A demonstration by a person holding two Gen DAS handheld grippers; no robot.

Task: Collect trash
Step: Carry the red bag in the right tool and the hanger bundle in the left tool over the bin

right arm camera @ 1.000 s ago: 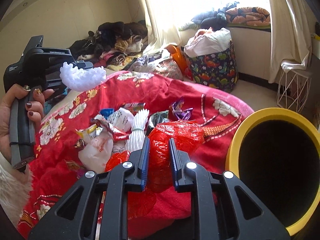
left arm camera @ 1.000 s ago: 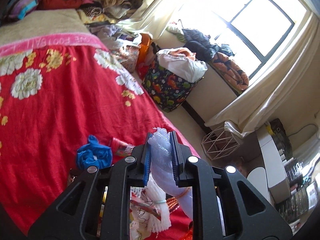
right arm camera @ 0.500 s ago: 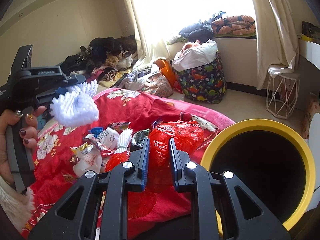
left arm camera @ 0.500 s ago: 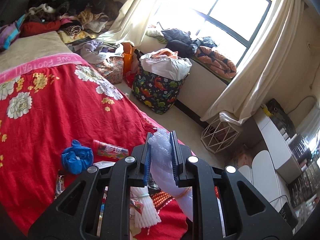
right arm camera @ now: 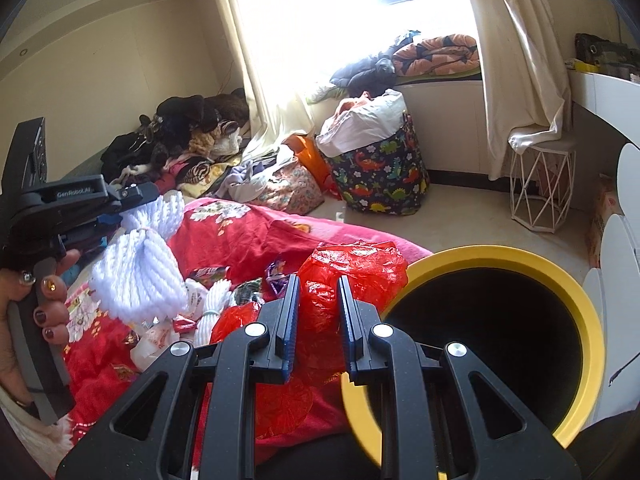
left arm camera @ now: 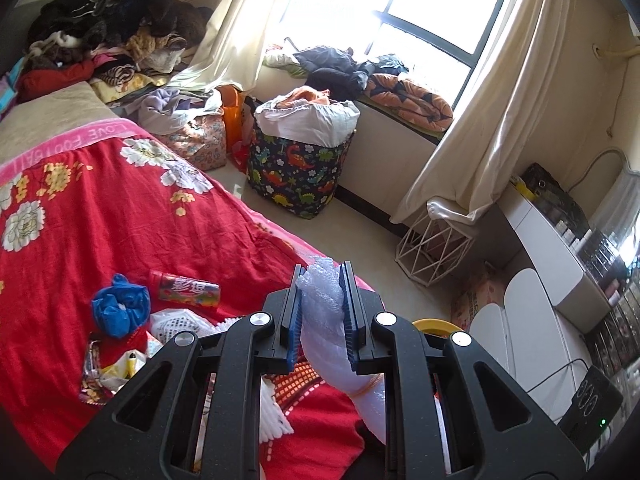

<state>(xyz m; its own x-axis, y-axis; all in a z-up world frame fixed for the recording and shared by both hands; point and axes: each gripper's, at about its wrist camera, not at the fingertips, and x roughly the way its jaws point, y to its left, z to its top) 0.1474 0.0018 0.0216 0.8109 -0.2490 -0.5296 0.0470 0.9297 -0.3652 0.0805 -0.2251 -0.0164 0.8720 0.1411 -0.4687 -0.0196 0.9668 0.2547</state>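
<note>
1. White foam netting (left arm camera: 320, 312) is clamped in the left tool (left arm camera: 322, 316), held above the red bed cover (left arm camera: 120, 232).
2. Red plastic bag (right arm camera: 348, 276) is clamped in the right tool (right arm camera: 318, 324), just beside the yellow-rimmed bin (right arm camera: 580, 312), whose dark mouth lies open to the right.
3. More wrappers (right arm camera: 192, 320) lie scattered on the bed, left of the bag.

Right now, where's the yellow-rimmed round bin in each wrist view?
Left wrist: only a sliver of the yellow-rimmed round bin shows, low centre-right, behind the tool's right finger.
Right wrist: the bin fills the lower right, its dark mouth open, beside the red plastic bag.
Shared landmark: the dinosaur-print fabric basket under the window.
</note>
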